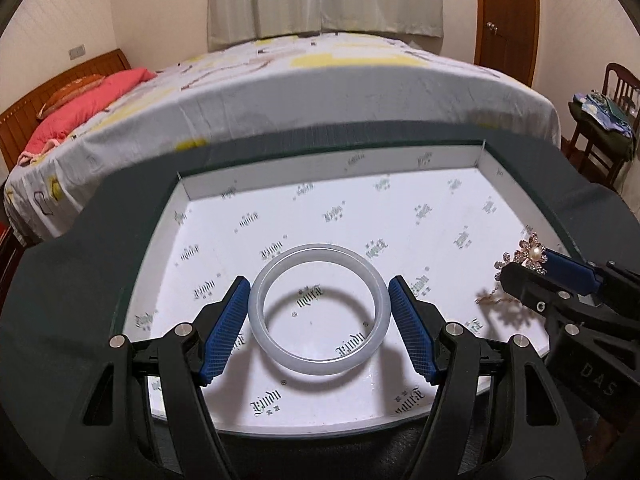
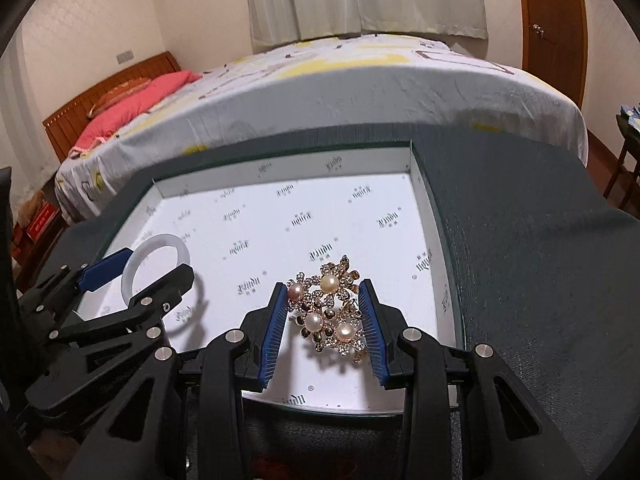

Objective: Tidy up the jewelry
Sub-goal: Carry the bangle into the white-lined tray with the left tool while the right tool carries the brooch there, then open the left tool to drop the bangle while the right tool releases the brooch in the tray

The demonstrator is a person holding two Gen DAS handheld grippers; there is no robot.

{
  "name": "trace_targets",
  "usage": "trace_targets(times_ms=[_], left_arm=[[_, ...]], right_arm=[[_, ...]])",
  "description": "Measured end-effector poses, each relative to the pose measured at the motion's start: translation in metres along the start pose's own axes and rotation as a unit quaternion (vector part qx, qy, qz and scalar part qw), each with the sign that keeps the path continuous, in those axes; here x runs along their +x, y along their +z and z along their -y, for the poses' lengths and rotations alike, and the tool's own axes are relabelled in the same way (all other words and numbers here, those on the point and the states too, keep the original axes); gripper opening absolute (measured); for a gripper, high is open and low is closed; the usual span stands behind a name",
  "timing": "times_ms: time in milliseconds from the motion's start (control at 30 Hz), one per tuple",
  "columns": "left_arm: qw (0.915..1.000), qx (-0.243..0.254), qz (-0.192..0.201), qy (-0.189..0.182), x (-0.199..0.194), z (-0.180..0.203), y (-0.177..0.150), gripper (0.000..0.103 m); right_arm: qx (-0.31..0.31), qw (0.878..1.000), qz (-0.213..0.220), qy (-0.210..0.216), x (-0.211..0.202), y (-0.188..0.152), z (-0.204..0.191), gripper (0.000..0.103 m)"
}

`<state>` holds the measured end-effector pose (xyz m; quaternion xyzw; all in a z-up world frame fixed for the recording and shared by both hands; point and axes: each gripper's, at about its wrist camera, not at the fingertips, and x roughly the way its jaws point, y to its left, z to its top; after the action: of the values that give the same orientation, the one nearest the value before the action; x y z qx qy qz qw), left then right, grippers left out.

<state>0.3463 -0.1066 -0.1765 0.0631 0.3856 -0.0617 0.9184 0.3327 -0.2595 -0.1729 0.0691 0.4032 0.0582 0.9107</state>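
Between our left gripper pads sits the pale bangle, gripped across its width over the white box — our right gripper clasps the pearl brooch. We should lower both gently — release only once resting.

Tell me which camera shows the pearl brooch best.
The right wrist view: the pearl brooch sits whole between the right tool's blue pads, four pearls visible. The left wrist view shows only part of it at the right edge, behind that tool.
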Motion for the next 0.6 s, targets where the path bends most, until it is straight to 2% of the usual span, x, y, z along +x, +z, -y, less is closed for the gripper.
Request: trace_targets(times_ms=[367, 600], left_arm=[[0.9996, -0.002, -0.027, -0.011, 0.011, 0.003, -0.002, 0.07], [0.9998, -0.012, -0.011, -0.011, 0.004, -0.004, 0.002, 0.08]], right_arm=[[-0.017, 1.0, -0.02, -0.002, 0.012, -0.002, -0.006, 0.038], [-0.017, 1.0, -0.006, 0.002, 0.002, 0.0, -0.007, 0.053]])
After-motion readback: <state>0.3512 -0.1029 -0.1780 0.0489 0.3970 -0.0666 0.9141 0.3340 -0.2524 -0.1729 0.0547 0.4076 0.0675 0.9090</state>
